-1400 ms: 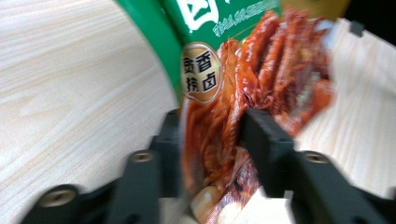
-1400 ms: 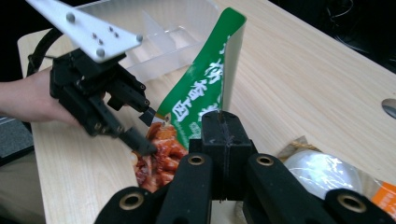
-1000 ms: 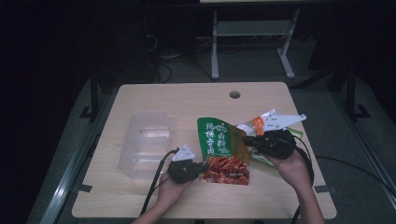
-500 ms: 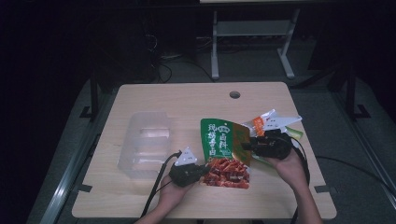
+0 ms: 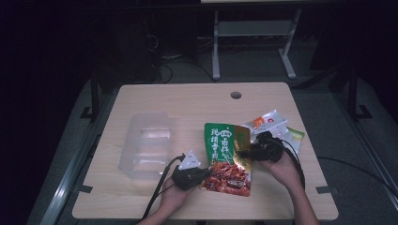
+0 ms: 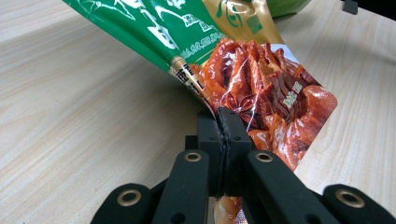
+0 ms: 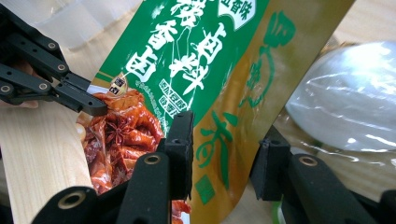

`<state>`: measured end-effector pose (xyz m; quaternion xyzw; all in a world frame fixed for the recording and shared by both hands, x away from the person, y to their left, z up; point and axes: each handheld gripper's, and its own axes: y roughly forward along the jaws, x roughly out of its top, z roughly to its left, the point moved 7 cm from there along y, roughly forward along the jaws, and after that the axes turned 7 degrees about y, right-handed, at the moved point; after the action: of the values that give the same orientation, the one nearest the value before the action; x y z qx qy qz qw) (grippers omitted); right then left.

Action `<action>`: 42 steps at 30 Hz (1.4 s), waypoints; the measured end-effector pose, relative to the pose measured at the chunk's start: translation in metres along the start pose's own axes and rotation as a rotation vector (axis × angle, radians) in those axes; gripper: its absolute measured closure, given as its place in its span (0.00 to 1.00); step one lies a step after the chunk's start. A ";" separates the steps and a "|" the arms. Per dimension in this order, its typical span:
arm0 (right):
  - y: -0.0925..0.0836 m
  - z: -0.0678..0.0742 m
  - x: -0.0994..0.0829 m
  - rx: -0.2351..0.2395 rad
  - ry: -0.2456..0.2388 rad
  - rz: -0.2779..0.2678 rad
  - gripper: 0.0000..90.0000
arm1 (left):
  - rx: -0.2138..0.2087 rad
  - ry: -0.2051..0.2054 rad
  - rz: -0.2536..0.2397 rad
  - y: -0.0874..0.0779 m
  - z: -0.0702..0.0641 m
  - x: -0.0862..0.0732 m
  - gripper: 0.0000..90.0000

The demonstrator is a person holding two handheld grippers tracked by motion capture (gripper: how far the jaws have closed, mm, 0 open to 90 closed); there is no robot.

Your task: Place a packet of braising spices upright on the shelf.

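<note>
A person works at a pale wooden table [image 5: 155, 93] with a black two-jaw gripper in each hand. The left gripper [image 6: 219, 123] has its jaws pressed fully together on the lower edge of a glossy snack pouch [image 5: 227, 157], pinching the film just where the red food picture begins. The right gripper [image 7: 224, 154] has just been opening: its jaws stand partly apart with the gold edge of the pouch between them, and the pads do not press on it.

The pouch stretches between the two grippers, its pinched corner lifted off the table beyond the left fingertips. Its upper part is green with white Chinese lettering, one side is gold, and the lower part shows reddish-brown braised meat. The film is shiny and slightly buckled.

To do this step well, the left grip should probably stay firm and steady, since it appears to be the pouch's only hold. The right jaws would best settle squarely on flat film before closing, because the slick surface could slip.

A clear plastic box [image 5: 145, 145] lies well to the left of the left gripper. Other snack packets [image 5: 270, 121] lie just beyond the right gripper.
</note>
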<state>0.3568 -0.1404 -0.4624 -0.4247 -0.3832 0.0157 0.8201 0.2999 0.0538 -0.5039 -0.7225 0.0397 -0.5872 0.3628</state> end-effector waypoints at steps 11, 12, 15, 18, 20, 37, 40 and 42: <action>0.011 -0.006 -0.005 -0.024 -0.005 0.057 0.95 | 0.001 -0.004 -0.002 -0.005 0.002 -0.001 0.99; 0.010 -0.004 -0.004 -0.019 -0.009 0.062 0.97 | 0.000 -0.009 0.001 -0.006 0.003 -0.002 0.99; 0.008 -0.001 -0.002 0.001 -0.029 0.044 0.99 | -0.003 -0.017 0.007 -0.008 0.003 -0.004 0.98; 0.002 0.004 0.001 0.032 -0.031 0.011 0.99 | 0.003 -0.005 0.007 -0.012 0.003 -0.005 0.93; -0.006 0.008 0.003 0.056 -0.033 -0.022 1.00 | 0.022 0.004 0.008 -0.017 0.003 -0.004 0.86; -0.036 0.044 0.024 0.096 -0.130 -0.140 1.00 | 0.052 0.038 -0.001 -0.039 0.005 -0.002 0.52; -0.045 0.050 0.033 0.066 -0.160 -0.171 1.00 | 0.048 0.056 0.003 -0.037 0.004 -0.002 0.48; -0.049 0.051 0.038 0.059 -0.160 -0.192 1.00 | 0.045 0.054 0.004 -0.036 0.003 -0.002 0.45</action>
<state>0.3361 -0.1231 -0.3866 -0.3591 -0.4857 -0.0181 0.7967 0.2885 0.0821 -0.4852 -0.6981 0.0379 -0.6064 0.3788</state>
